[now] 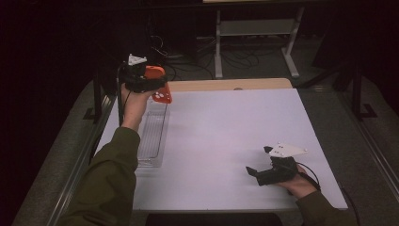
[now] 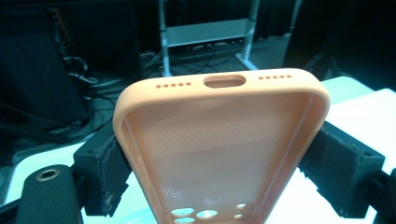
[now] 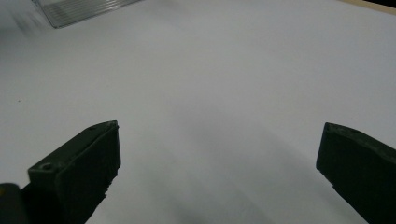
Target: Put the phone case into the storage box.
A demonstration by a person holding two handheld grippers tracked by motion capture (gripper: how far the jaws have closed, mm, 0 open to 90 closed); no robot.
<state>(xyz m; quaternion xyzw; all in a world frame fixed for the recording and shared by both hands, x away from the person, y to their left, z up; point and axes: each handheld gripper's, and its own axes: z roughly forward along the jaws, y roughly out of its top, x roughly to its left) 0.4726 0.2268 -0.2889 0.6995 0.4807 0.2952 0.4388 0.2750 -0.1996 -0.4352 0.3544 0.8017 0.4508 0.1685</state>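
Note:
An orange phone case (image 1: 160, 84) is held up in the air over the table's far left corner, with my left gripper (image 1: 141, 77) shut on it. In the left gripper view the case (image 2: 219, 149) faces me with its hollow inside, camera holes at the bottom and port cutout at the top, and the black pads (image 2: 100, 172) press on both its long sides. My right gripper (image 1: 259, 170) rests low near the table's front right, jaws wide apart over bare white surface, its fingers (image 3: 84, 163) holding nothing.
A clear ribbed plastic tray (image 1: 153, 134) lies along the left side of the white table (image 1: 226, 141), and its corner (image 3: 84, 9) shows at the top left of the right gripper view. Behind the table are a wooden strip, cables and a metal stand (image 1: 254, 37).

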